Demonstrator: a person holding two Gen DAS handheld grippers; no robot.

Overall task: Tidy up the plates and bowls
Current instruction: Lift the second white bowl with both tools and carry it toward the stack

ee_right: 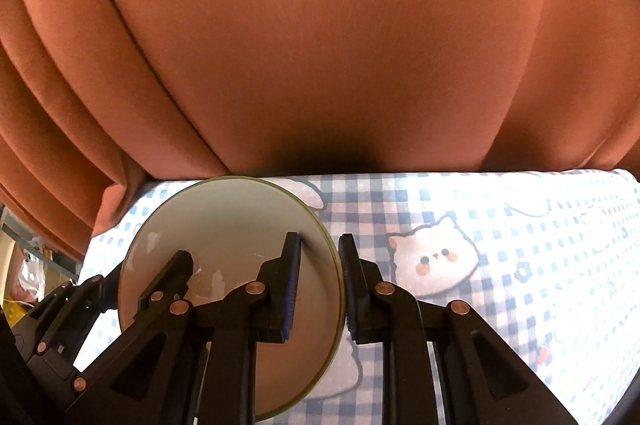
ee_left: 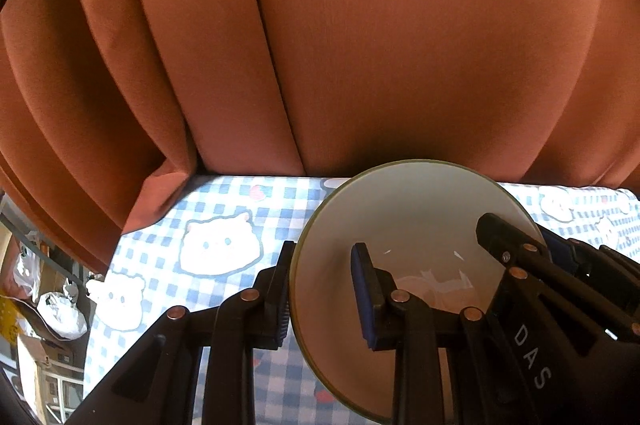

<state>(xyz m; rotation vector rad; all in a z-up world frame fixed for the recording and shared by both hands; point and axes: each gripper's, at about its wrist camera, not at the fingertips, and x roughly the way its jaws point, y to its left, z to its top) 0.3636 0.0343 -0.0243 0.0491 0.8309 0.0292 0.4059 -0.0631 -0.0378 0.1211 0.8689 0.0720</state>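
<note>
A pale bowl (ee_left: 416, 217) with a greenish rim sits on the blue checked tablecloth (ee_left: 224, 197). My left gripper (ee_left: 320, 289) straddles the bowl's left wall, one finger outside and one inside, with a wide gap between the pads. My right gripper (ee_right: 320, 285) straddles the right wall of the same bowl (ee_right: 224, 221), its pads close on both sides of the rim. The right gripper also shows in the left wrist view (ee_left: 516, 245), reaching into the bowl from the right.
An orange curtain (ee_left: 360, 45) hangs along the table's far edge. The tablecloth (ee_right: 500, 217) with cat prints stretches to the right. The table's left edge drops to a cluttered floor with white bags (ee_left: 60, 313).
</note>
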